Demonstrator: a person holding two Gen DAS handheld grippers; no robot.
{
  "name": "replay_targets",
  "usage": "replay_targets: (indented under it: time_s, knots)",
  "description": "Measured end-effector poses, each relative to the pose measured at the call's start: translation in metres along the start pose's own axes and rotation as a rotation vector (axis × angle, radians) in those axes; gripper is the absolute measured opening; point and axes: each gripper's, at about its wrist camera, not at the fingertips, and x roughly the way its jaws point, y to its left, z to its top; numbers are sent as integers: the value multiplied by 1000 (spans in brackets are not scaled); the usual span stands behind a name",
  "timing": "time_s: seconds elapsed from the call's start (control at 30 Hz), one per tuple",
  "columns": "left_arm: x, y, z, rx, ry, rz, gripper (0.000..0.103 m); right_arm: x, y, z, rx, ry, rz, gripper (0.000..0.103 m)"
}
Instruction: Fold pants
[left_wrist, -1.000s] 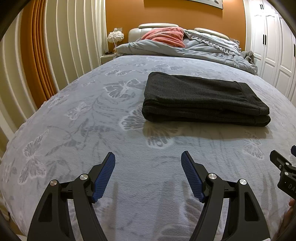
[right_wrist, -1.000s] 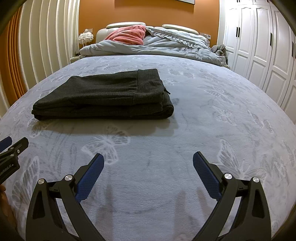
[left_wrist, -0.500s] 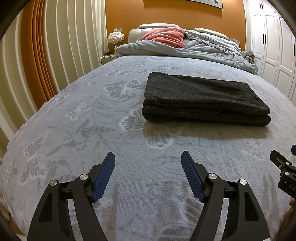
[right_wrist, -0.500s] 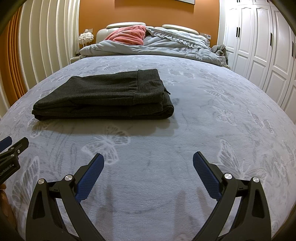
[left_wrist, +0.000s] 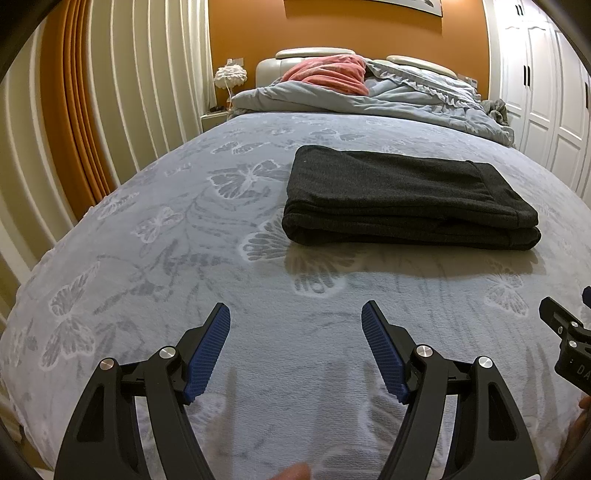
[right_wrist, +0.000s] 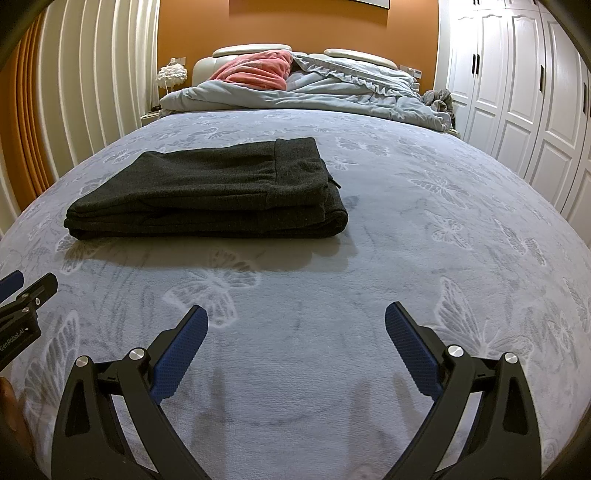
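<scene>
On the far left hang white and orange curtains (left_wrist: 74, 122). Next comes the bed (left_wrist: 184, 229), with a grey cover full of butterfly shapes.

Low and near in the left view is the left hand-held gripper (left_wrist: 295, 343). Its blue pads (left_wrist: 208, 350) are wide apart, and there is nothing between them. It hangs over bare bed cover, near the close edge of the bed.

Further right and further away lie the pants (left_wrist: 402, 195). They are dark grey and sit in a neat flat stack with several layers. They lie on the middle of the bed, well apart from both tools. The folding looks done, or nearly done.

On the right is the right hand-held gripper (right_wrist: 295, 339). It is wide open too and holds nothing. It is also over bare cover, with the pants far and to its left.

At the far end of the bed are a bunched grey blanket (right_wrist: 332, 92) and a pink one (right_wrist: 255, 70). White closet doors (right_wrist: 517, 110) stand on the far right.

To finish well, I think it is best to look along the stack's edges first. If a layer sticks out, come in low from the near side, pinch only that edge, and slide it gently into line. Pushing hard could make the whole stack slip or come open. If the edges match, leave the stack alone.
</scene>
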Motion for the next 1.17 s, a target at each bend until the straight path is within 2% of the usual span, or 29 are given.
replay_targets:
  time_s: [0.3,0.43,0.77,1.17]
  knots:
    - [8,7,7,0,21,2,71,0,1,0,1,0,-1,95]
    - [8,10,8,14,0,4,76,0,1,0,2,0,-1,95]
    - [6,13,8,35,-38,45,78,0,2,0,2,0,-1,95]
    - [7,-4,4,60,-14,44,78,0,3,0,4,0,-2,95]
